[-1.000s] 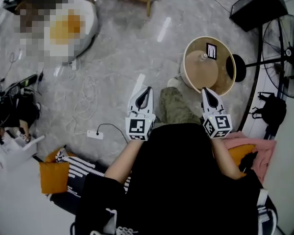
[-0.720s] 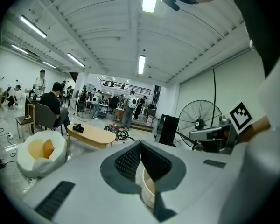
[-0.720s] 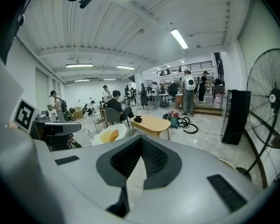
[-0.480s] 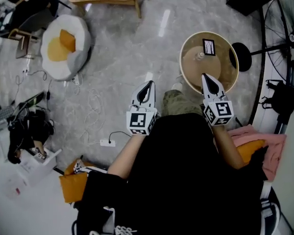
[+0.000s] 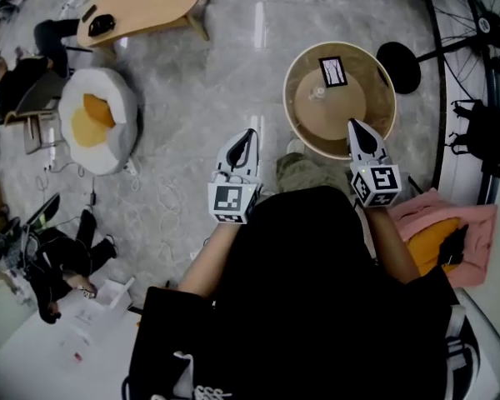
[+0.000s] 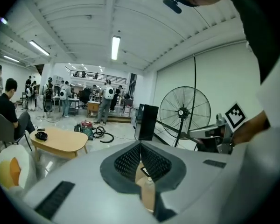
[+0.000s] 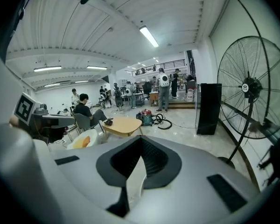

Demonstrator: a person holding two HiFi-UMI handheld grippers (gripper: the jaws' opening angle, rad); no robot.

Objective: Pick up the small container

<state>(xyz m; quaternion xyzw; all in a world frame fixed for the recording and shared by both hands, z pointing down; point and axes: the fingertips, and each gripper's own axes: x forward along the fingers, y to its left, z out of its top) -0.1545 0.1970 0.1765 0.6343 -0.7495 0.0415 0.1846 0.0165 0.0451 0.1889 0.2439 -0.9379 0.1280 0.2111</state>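
Note:
The small container (image 5: 318,92), a little pale bottle, stands on the round wooden table (image 5: 375,73) beside a black-and-white marker card (image 5: 332,71). My right gripper (image 5: 352,124) is shut and empty, its tip over the table's near rim, to the right of the bottle and short of it. Over the floor to the table's left, my left gripper (image 5: 248,133) is shut on nothing. In the left gripper view the bottle (image 6: 148,181) shows low in the gap behind the closed jaws of the left gripper (image 6: 140,145). The right gripper (image 7: 141,140) shows its jaws meeting at the tip.
A big standing fan (image 5: 475,7) with a black round base (image 5: 397,67) stands right of the table, and a black bag (image 5: 475,136) lies by it. A low wooden table (image 5: 142,7) and an egg-shaped cushion (image 5: 96,119) are at the left. Cables run over the floor.
The round table now lies nearer both grippers. The right gripper's tip has come over its near rim. Both grippers stay shut and empty.

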